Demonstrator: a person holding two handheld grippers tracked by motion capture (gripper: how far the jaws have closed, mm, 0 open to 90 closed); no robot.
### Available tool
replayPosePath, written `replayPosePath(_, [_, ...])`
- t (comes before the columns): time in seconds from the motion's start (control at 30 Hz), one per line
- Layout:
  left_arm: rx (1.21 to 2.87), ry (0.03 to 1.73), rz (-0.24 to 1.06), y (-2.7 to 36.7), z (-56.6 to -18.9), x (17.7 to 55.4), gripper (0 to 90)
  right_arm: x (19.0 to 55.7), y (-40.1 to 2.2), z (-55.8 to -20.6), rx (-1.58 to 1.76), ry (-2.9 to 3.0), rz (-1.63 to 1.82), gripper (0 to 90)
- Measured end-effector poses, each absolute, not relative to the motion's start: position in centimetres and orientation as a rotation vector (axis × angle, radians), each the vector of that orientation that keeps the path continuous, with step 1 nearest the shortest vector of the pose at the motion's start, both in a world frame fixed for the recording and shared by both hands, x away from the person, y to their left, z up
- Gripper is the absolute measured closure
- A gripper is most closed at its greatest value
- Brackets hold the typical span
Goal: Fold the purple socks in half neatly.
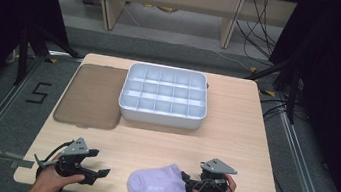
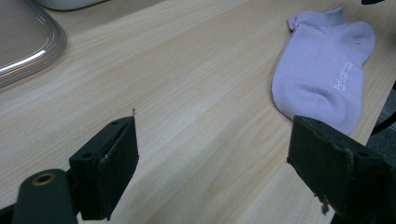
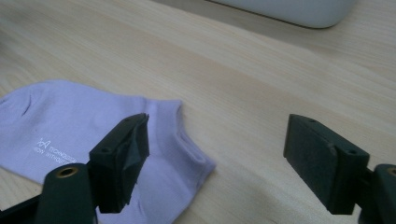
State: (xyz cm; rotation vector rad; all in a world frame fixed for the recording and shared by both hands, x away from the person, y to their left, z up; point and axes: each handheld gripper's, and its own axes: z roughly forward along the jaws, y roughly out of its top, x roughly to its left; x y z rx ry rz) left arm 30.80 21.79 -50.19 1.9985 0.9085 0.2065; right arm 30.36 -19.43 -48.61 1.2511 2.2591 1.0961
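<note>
Right gripper [image 1: 185, 181] gapes at sock [image 1: 156, 181] cuff edge, table [image 1: 162, 140] beyond.

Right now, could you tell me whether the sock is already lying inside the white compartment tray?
No, the lilac sock lies flat on the bare table near its front edge, well apart from the compartment tray.
</note>
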Motion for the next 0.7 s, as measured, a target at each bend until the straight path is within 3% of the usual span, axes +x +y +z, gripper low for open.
replayPosePath(0.23, [2.003, 0.896, 0.217, 21.8, -50.2, 30.8, 15.5, 30.2, -19.1, -48.3, 1.188, 2.315, 1.136, 38.8])
replayPosePath(0.33, [2.011, 0.904, 0.218, 21.8, -50.2, 30.8, 15.5, 29.7, -18.5, -48.0, 1.141, 2.345, 1.126, 52.3])
replayPosePath(0.6, [2.019, 0.896, 0.228, 21.5, -50.3, 31.0, 15.5, 29.2, -17.3, -47.4, 1.042, 2.362, 1.174, 69.1])
replayPosePath(0.7, [2.039, 0.891, 0.228, 21.3, -50.4, 31.1, 15.8, 28.9, -16.5, -47.5, 0.992, 2.408, 1.184, 80.0])
